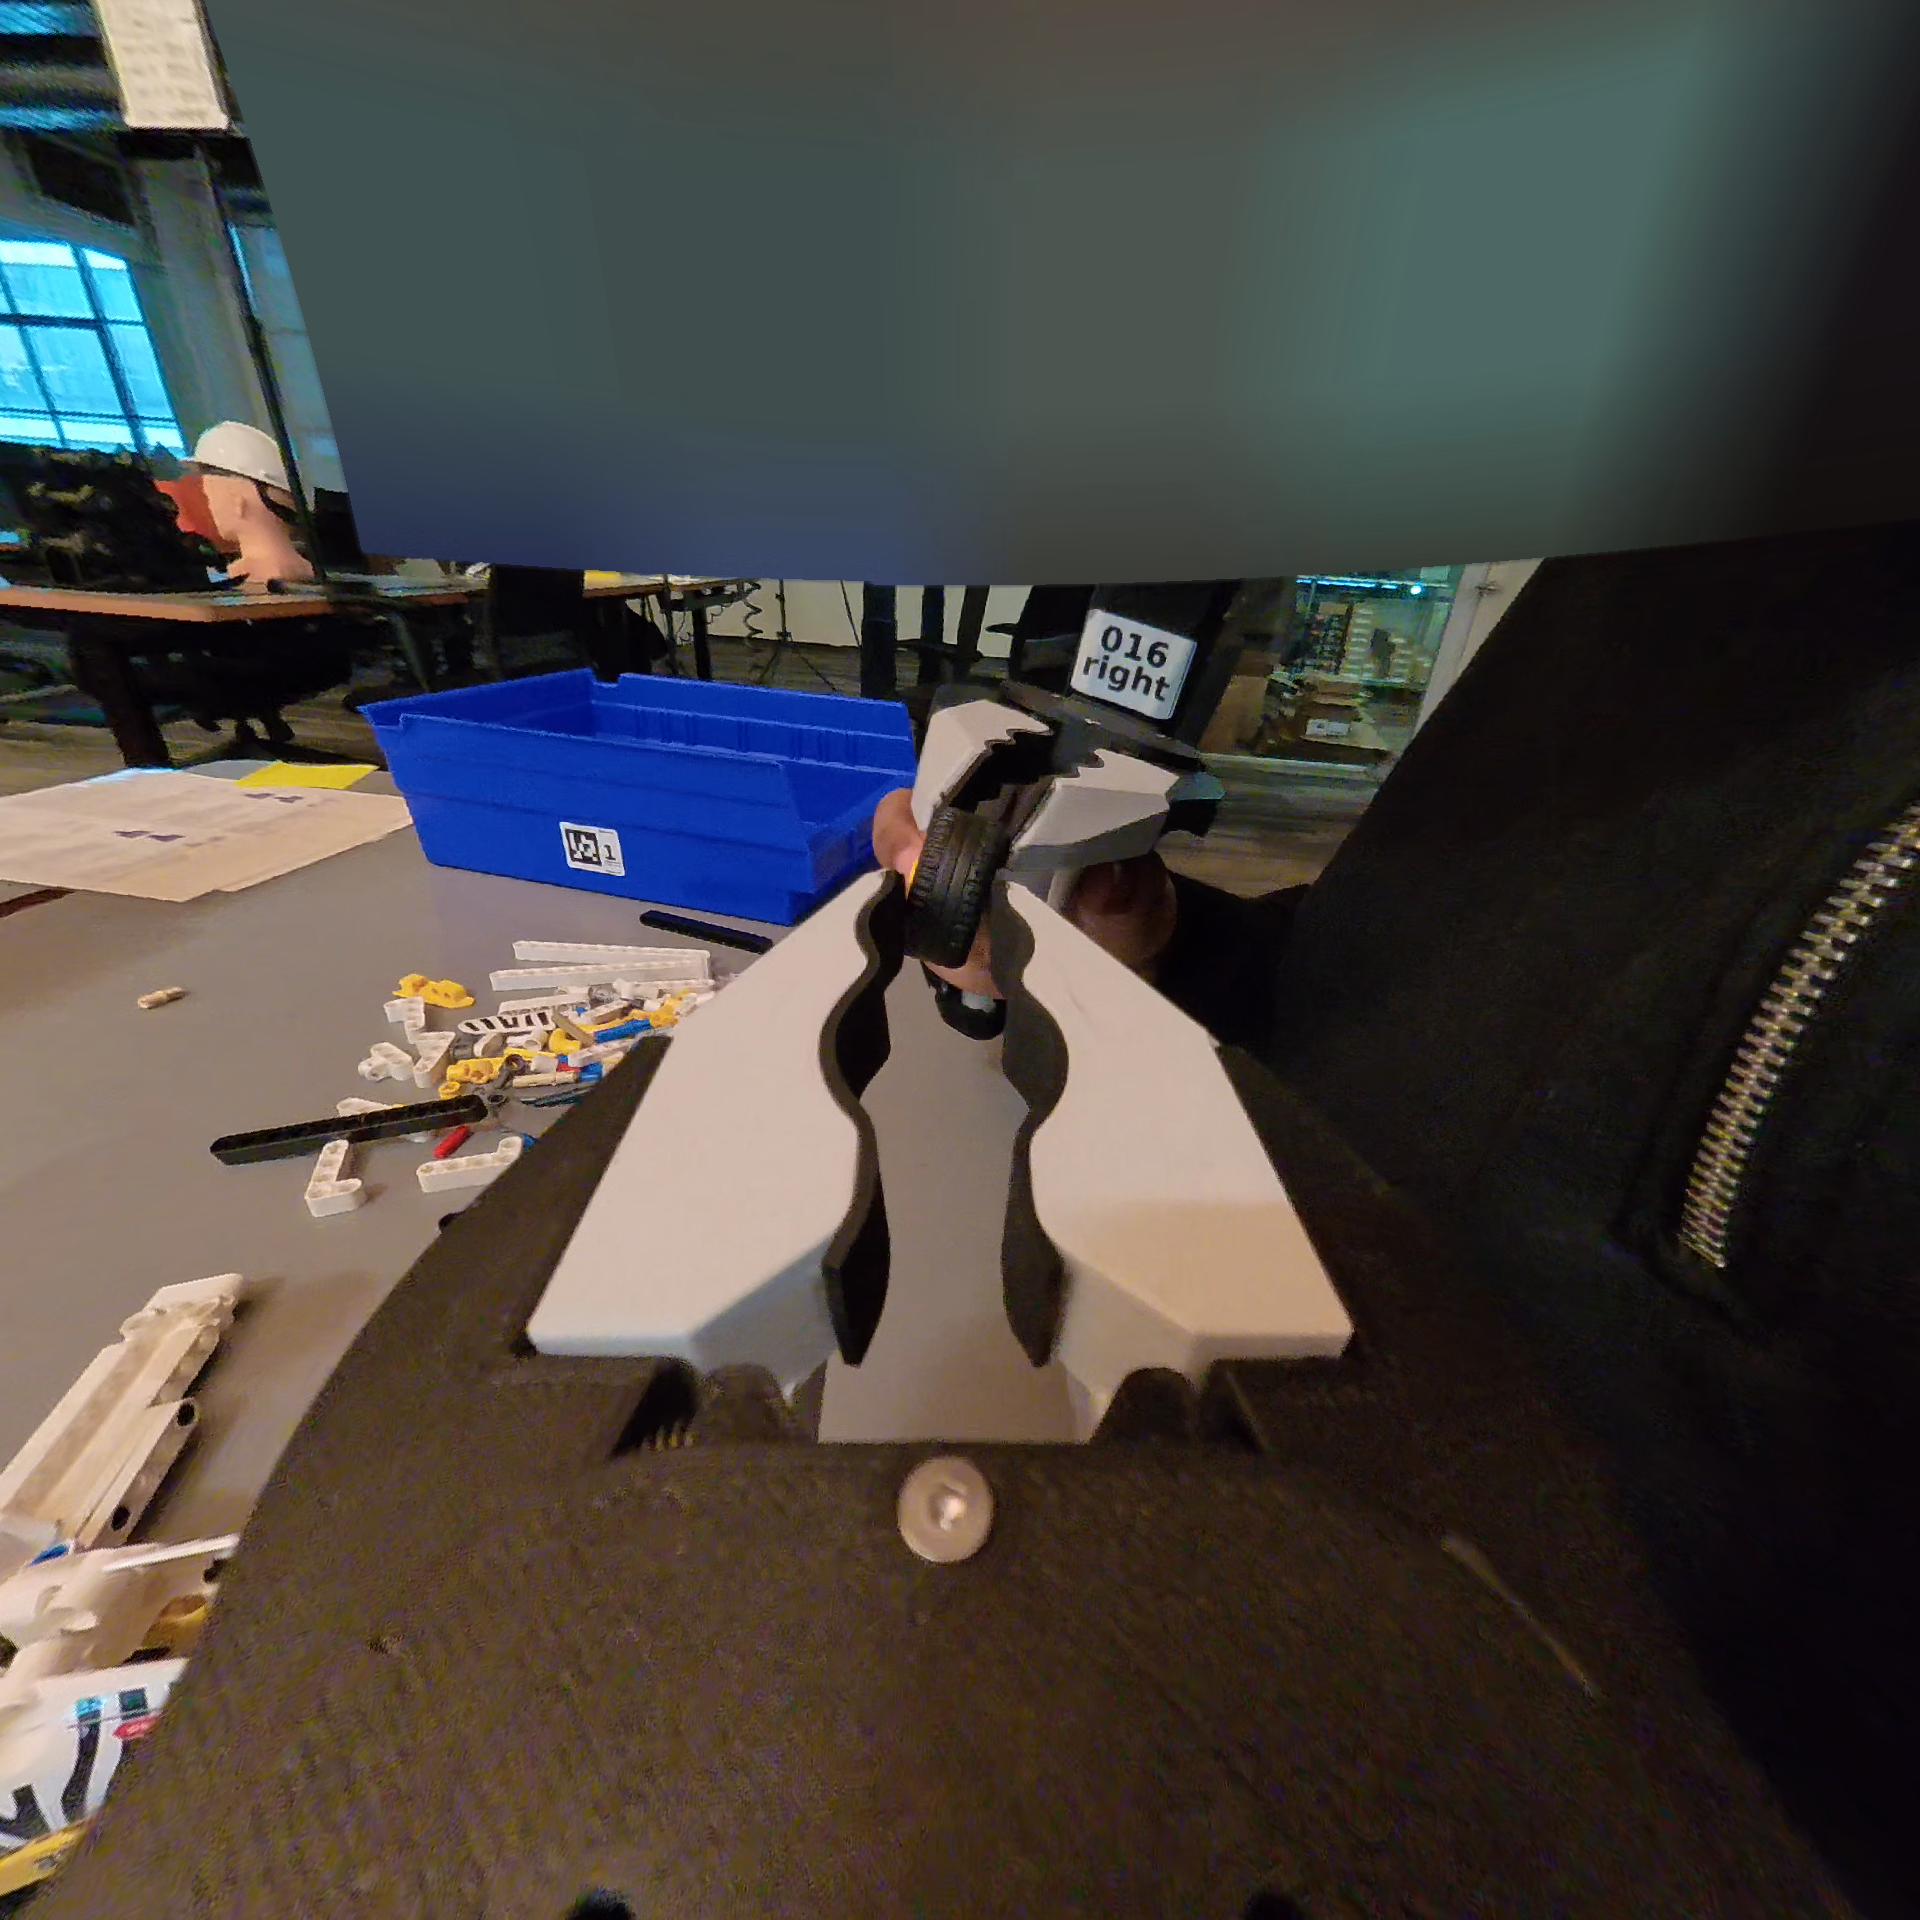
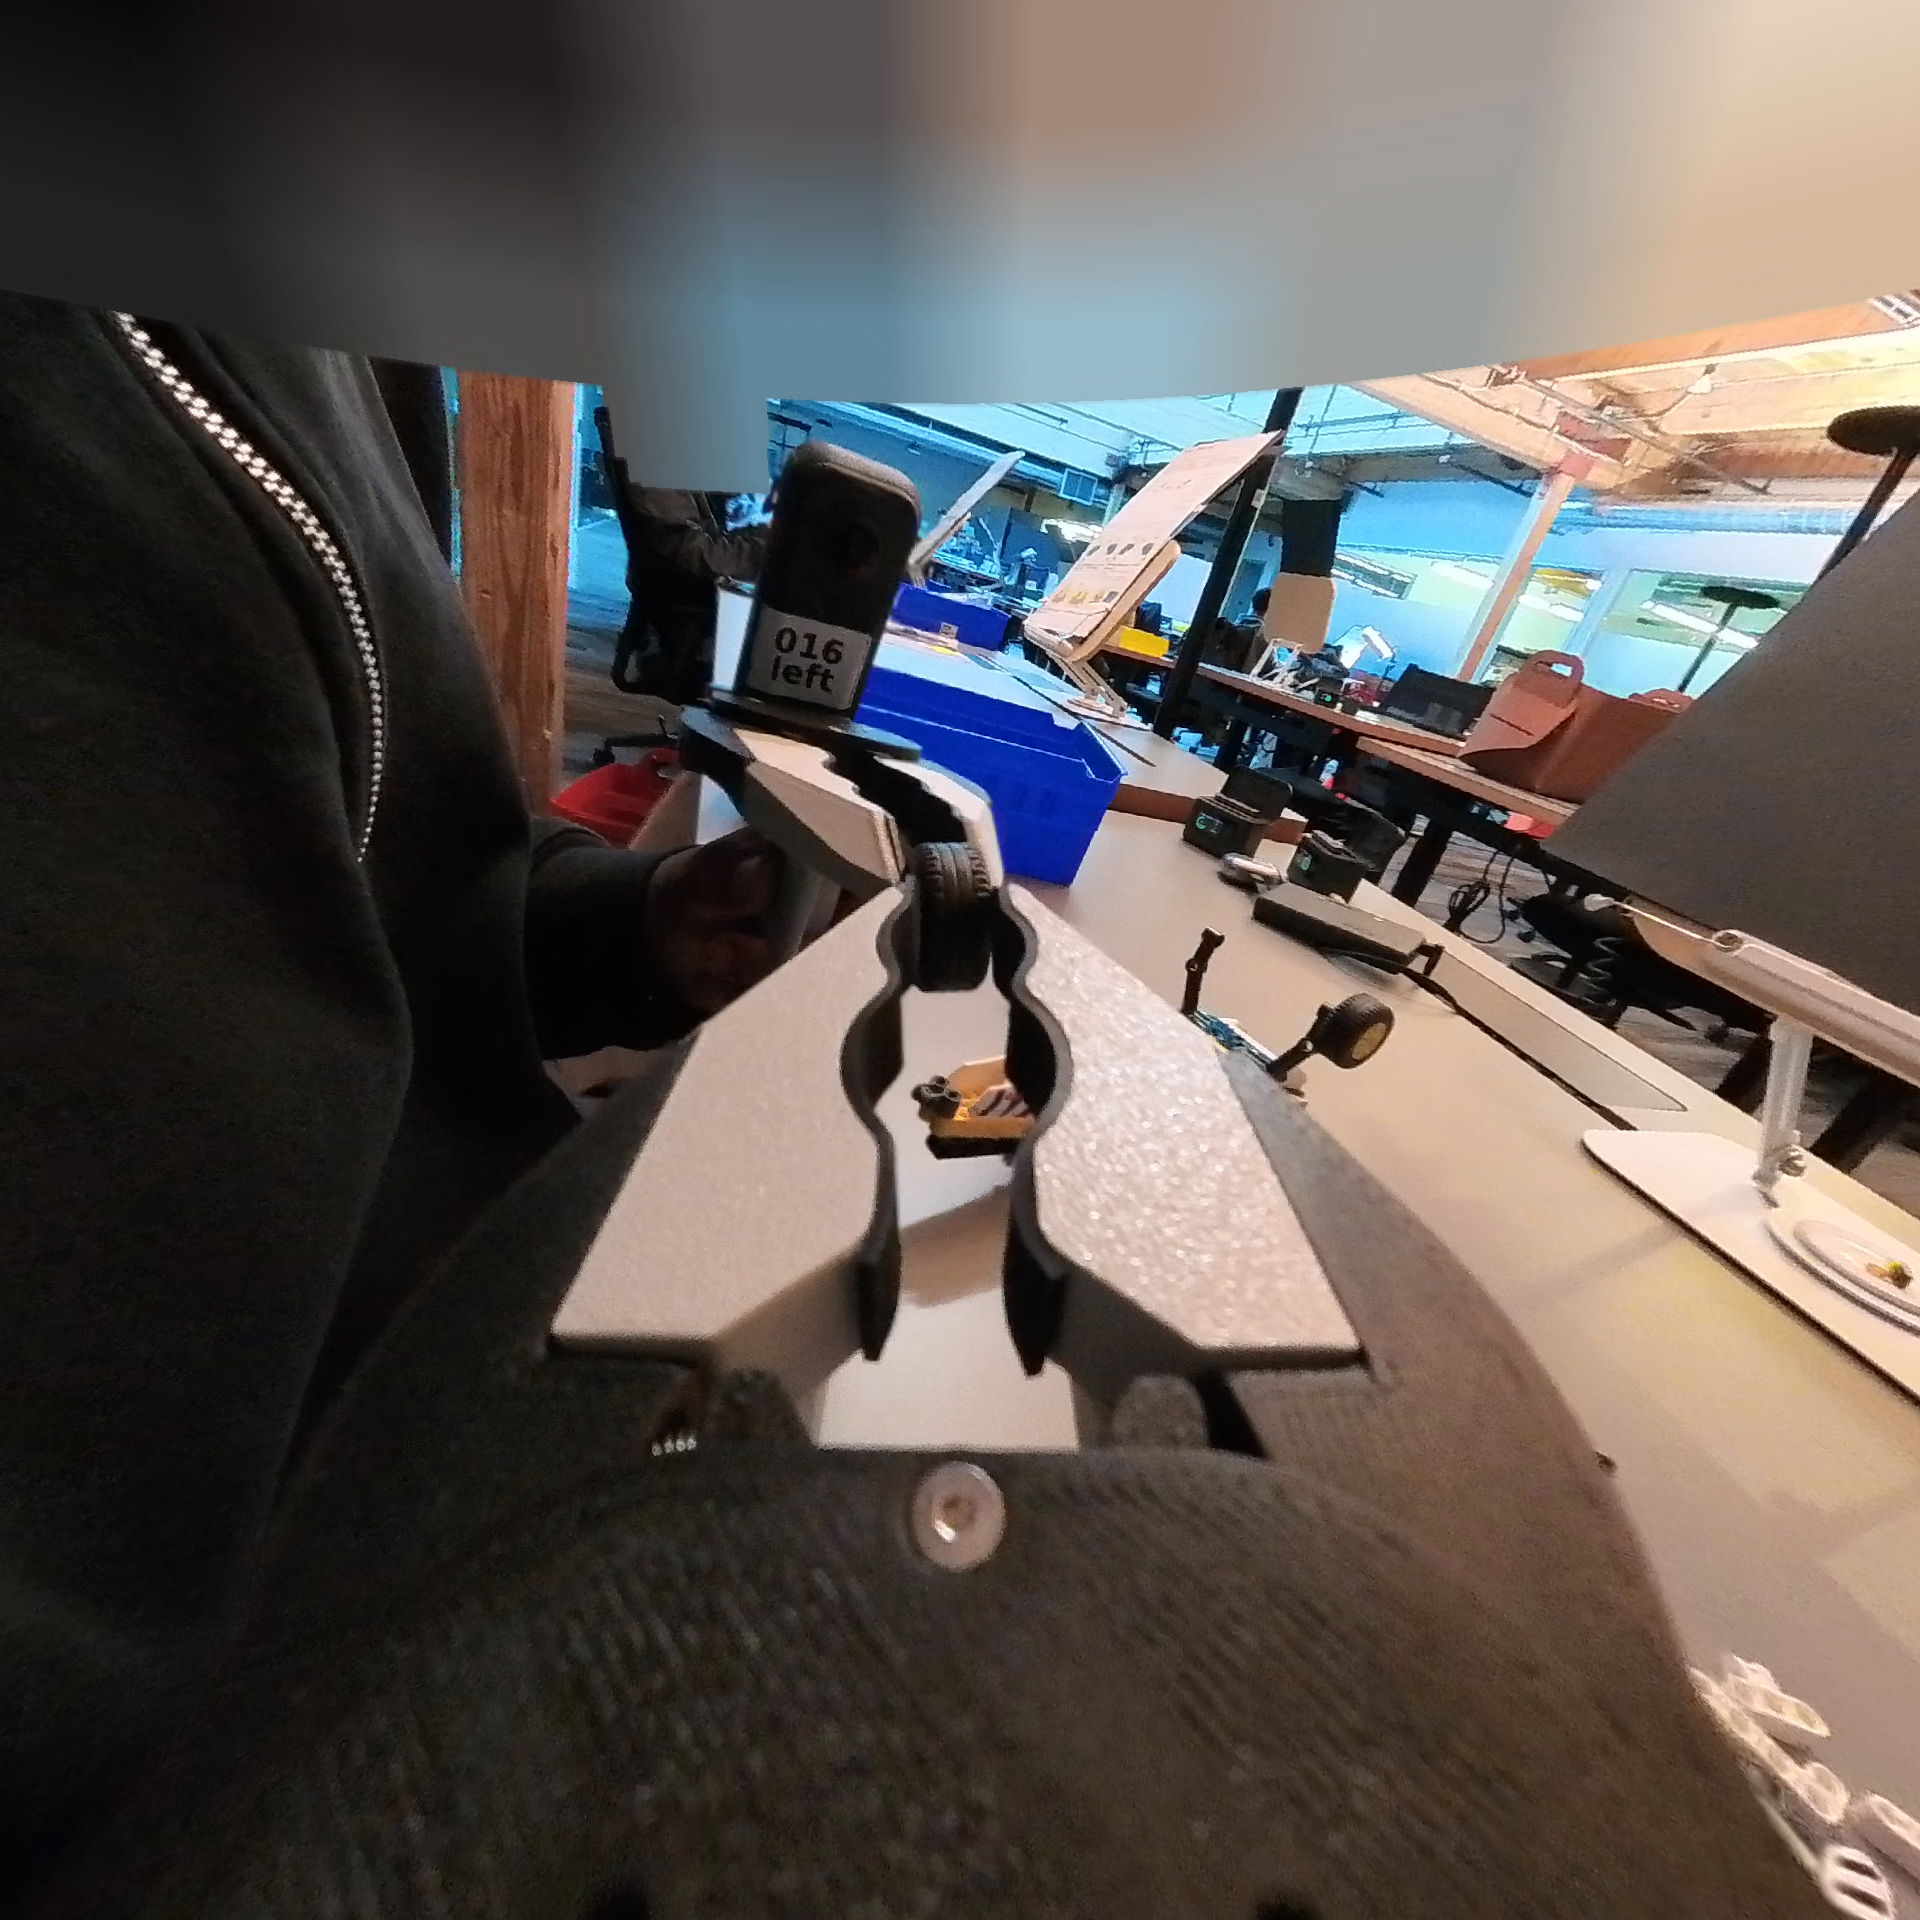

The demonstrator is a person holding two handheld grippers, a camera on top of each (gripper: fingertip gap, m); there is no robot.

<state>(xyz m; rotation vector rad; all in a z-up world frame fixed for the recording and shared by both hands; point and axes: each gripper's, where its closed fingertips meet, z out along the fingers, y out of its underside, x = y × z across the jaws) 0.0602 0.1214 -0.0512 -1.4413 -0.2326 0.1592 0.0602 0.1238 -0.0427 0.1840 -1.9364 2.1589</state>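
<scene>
Two claws clamped on one black wheel

Both claws meet above the grey table (image 1: pixel 156 1091), tip to tip. The left claw (image 1: pixel 943 914) has its pads pressed on a small black wheel (image 1: pixel 951 883), and the right claw (image 2: pixel 951 935) grips the same wheel from the opposite side, its fingers closed on the tyre. Behind them stands a blue bin (image 1: pixel 644 769). Loose white, yellow and black building pieces (image 1: pixel 499 1039) lie scattered left of the left claw. Another wheel on a black rod (image 2: pixel 1351 1029) sits right of the right claw.

Open workshop, desks (image 2: pixel 1455 748), window (image 1: pixel 73 343)
</scene>
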